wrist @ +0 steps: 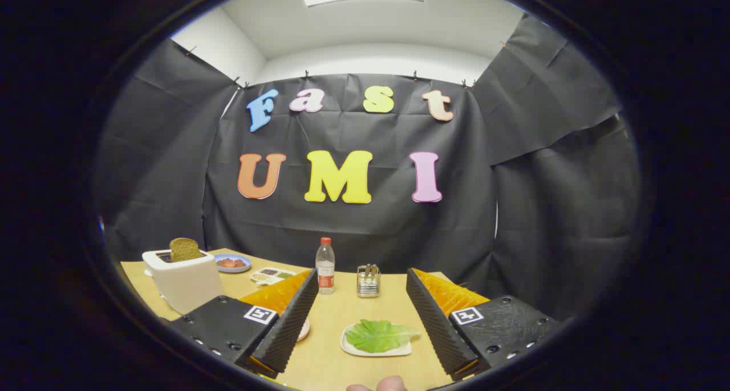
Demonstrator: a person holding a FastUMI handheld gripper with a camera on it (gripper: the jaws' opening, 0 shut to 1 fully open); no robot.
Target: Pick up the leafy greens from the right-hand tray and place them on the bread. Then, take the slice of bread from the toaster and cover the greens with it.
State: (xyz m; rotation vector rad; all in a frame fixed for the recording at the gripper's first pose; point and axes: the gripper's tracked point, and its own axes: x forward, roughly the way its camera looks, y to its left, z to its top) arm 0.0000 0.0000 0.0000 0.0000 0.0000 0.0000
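We see the gripper (360, 308) with fingers spread wide, holding nothing; the leafy greens (379, 335) lie on a small white tray (349, 347) between them. To the left, a white toaster (185, 282) holds a brown bread slice (185, 249) upright, beside a blue plate (239, 268).

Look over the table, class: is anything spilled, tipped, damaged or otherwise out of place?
Nothing stands out. The leafy greens lie on their white tray between the open gripper fingers, the bread slice stands upright in the toaster, and the bottle stands upright beyond the fingers.
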